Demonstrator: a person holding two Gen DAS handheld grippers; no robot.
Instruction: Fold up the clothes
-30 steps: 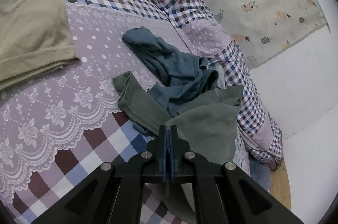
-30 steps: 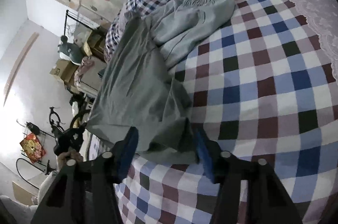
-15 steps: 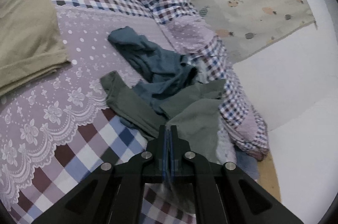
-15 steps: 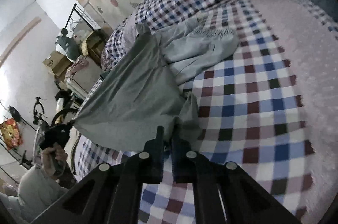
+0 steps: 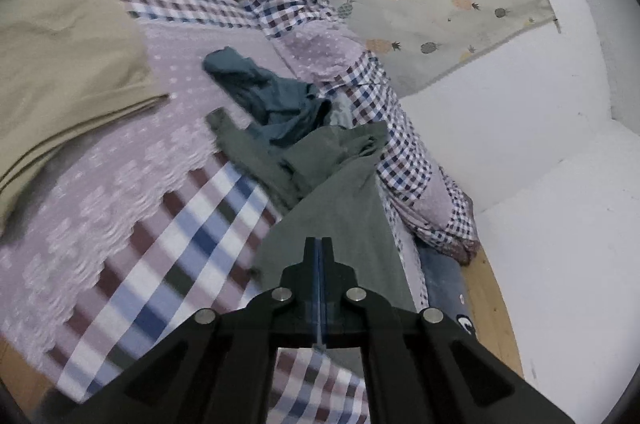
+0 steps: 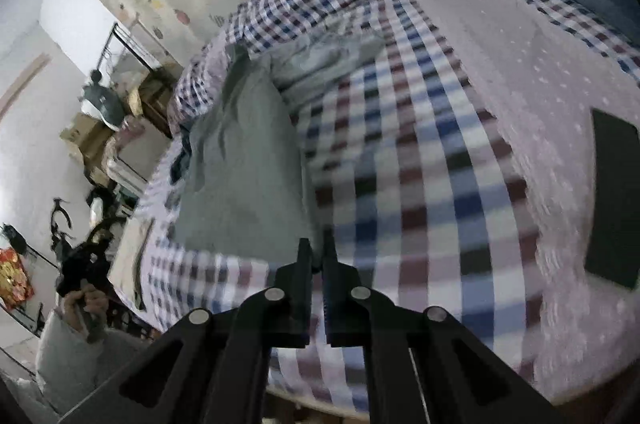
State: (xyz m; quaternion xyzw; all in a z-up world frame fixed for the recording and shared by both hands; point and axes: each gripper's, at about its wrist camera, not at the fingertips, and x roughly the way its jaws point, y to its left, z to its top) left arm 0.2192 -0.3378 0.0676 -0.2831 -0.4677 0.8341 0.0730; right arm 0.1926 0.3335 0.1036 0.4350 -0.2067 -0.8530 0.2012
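Over the checked bed (image 5: 192, 244), both grippers' fingers (image 5: 319, 248) (image 6: 316, 256) pinched onto the green garment (image 5: 340, 224), no legible writing.

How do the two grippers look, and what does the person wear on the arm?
Both the left gripper and the right gripper are matte black, with angular linkage arms joined by round silver bolts. Their narrow fingers carry blue pads on the inner faces. No cables show. In the right wrist view, the person's sleeve is pale grey.

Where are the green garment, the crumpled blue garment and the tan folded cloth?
green garment (image 5: 340, 220), left wrist view, on its flat stretched panel.
blue garment (image 5: 272, 95), left wrist view, on its bunched middle.
tan folded cloth (image 5: 60, 43), left wrist view, on its top surface.
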